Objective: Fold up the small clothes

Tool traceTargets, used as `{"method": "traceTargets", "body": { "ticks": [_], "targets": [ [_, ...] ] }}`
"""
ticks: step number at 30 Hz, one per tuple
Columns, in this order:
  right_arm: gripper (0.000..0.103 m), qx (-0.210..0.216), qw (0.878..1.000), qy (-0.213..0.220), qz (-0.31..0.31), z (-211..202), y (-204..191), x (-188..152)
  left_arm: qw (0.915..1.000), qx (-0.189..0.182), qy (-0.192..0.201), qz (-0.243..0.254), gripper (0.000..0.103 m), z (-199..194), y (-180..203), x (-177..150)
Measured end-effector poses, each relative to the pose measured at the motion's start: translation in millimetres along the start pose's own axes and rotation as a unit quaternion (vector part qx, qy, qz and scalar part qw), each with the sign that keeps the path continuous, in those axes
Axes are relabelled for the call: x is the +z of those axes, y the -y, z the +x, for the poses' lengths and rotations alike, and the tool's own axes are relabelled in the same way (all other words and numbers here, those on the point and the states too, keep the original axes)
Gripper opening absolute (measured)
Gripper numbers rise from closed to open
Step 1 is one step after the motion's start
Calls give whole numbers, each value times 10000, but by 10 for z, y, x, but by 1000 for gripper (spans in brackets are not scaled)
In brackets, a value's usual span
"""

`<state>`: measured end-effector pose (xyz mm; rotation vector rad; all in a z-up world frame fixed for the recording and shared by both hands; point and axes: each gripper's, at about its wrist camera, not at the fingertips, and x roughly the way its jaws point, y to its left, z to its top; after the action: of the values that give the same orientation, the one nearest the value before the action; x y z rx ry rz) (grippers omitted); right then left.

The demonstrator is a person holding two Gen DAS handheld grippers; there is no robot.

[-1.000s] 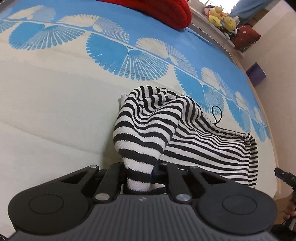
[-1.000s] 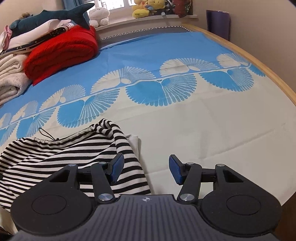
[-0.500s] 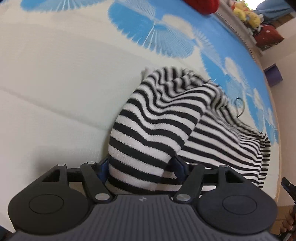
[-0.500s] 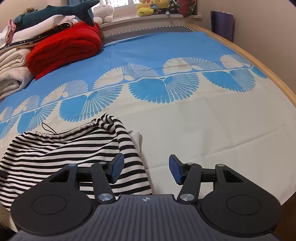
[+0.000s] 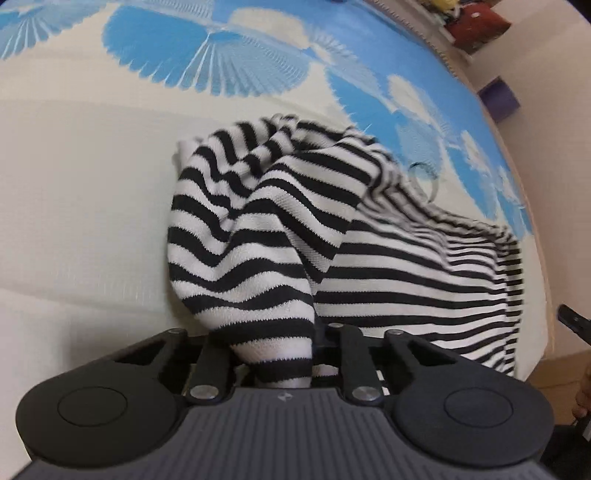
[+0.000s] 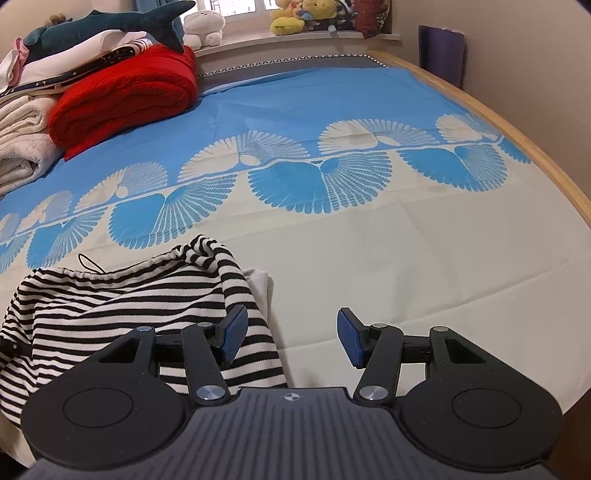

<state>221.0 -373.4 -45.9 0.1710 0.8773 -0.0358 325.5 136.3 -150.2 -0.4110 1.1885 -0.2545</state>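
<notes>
The striped garment (image 5: 332, 236) lies on the bed (image 5: 81, 206), on the cream part of the sheet just below the band of blue fan patterns. In the left wrist view it fills the middle of the picture, and one fold of it rises in a hump and runs down toward 6 o'clock into the left claw (image 5: 275, 363). The jaws of this claw are closing, and the bunched striped cloth sits between them, so that it hides the pads; the cloth looks pinched there. A thin dark cord loop (image 5: 424, 181) lies at the edge of the garment toward 2 o'clock. In the right wrist view the same garment (image 6: 122, 306) is at 8 o'clock, spread flat with a gathered edge on top and a bit of white cloth (image 6: 260, 284) that shows beside it. The right claw (image 6: 291, 339) stands with its blue pads (image 6: 349, 341) well apart and nothing between them; its left finger is over the edge of the garment, and its right finger is over the bare sheet. At 10 o'clock in this view a red blanket (image 6: 125, 96) rests on the blue part of the bed, beside a pile of pale folded laundry (image 6: 22, 147), with a shark toy (image 6: 110, 26) on top of the pile. Some plush toys (image 6: 291, 18) sit on the sill at 12 o'clock.
</notes>
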Motion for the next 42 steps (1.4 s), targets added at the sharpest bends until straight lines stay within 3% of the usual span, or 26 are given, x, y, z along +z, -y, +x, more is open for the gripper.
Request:
{"method": "traceTargets", "body": {
  "ticks": [4,7,13,17,20,23,29,33,38,40,41,42],
  "targets": [
    [56,49,9999,47,109,4,-63,19,9983,-117,549,-183,14,-394,-47,-4],
    [56,92,9998,128,158,-24,-117,28,9962,322,804,-86,13,-639,-34,-62],
    [56,233,9995,182,116,-68,-154,55,9902,1107,852,-64,13,-955,51,-146],
    [56,263,9992,257,172,-136,-103,76,9888,1119,985,88,13,-1105,268,-130],
    [56,285,9988,255,291,-141,-51,85,9891,1077,998,134,13,-985,306,-157],
    [56,235,9991,284,225,-126,-49,94,9893,1256,736,-75,13,-793,295,-78],
    [56,185,9994,284,-67,-95,-75,103,9937,713,862,-35,13,-739,751,135],
    [56,167,9993,339,59,-126,-7,113,9959,260,793,358,13,-509,1444,146],
    [56,74,9993,336,154,-139,66,86,9930,81,438,1095,13,47,2480,-42],
    [56,42,9992,323,212,-144,94,75,9914,61,333,1261,19,224,2801,-126],
    [56,37,9992,318,258,-145,108,74,9906,-7,259,1345,27,282,2928,-156],
    [56,36,9990,322,304,-146,121,74,9894,-278,170,1418,30,305,3028,-176]
  ]
}}
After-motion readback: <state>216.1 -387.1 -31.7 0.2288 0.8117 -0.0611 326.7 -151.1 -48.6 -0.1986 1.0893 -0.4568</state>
